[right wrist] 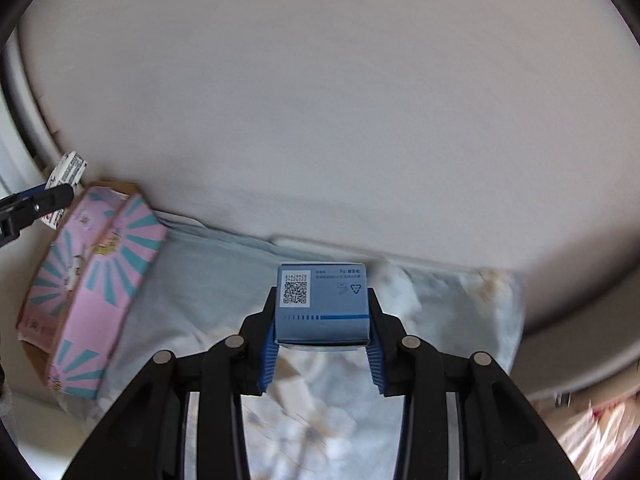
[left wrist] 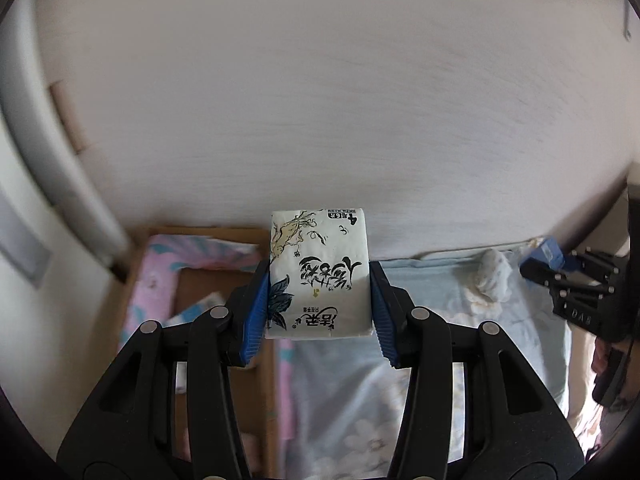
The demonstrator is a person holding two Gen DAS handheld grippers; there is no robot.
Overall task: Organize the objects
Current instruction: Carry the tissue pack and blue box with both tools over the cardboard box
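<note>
Holding now: my left gripper has its fingers clamped on a white tissue pack; my right gripper has its fingers clamped on a small blue box.
Key relation: the cardboard box with the pink and teal lining lies below and to the left of the tissue pack, so my left hand is the nearer one; from the right wrist view it is far at the left edge.
Long axis: the tissue pack points forward, away from the fingers; the blue box lies across them.
Next move, as I judge: lower the tissue pack left and down into the cardboard box.
Surface: a bed with a pale blue flowered sheet, not a tabletop.
Room: a plain white wall stands directly behind the bed.
</note>
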